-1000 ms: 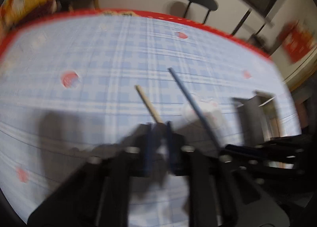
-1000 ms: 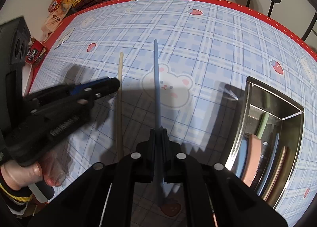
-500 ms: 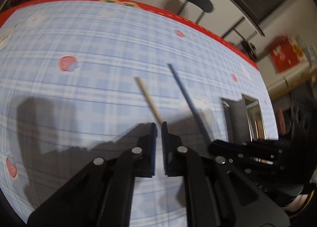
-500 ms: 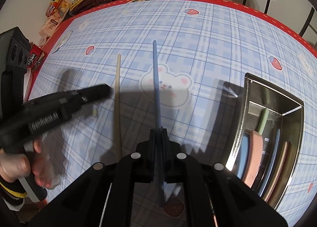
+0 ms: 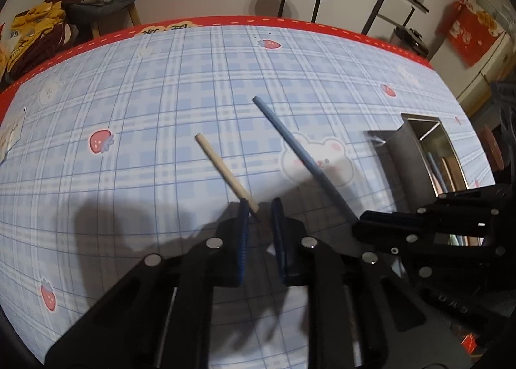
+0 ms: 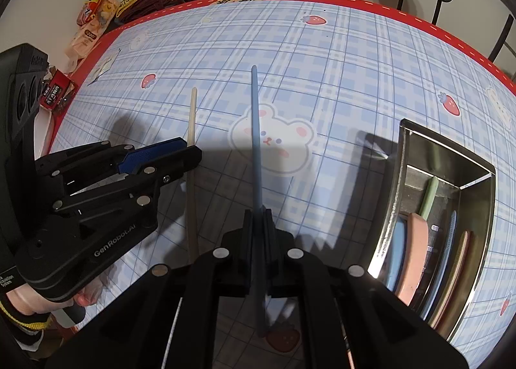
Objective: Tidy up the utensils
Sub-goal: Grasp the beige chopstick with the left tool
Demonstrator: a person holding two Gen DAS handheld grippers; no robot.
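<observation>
At the far left, a person's hand (image 6: 29,299) carries the left gripper (image 5: 259,204), which tilts down over the checked tablecloth (image 5: 129,104) with its jaws opening; the beige chopstick (image 5: 225,170) lies flat on the cloth with its near end just at the left pad, and no pad appears to press on it, so it looks let go rather than held. Just to its right, the blue chopstick (image 6: 256,143) runs across the printed bear (image 6: 290,143), and the right gripper (image 6: 258,217) is clamped tight on its near part, probably so it can be carried over alone. Further right stands the metal tray (image 6: 400,182), well apart from both chopsticks; inside it coloured utensils (image 6: 416,249) already lie lengthwise, side by side, which suggests it is where the chopsticks belong. The blue one is not yet over the tray.
</observation>
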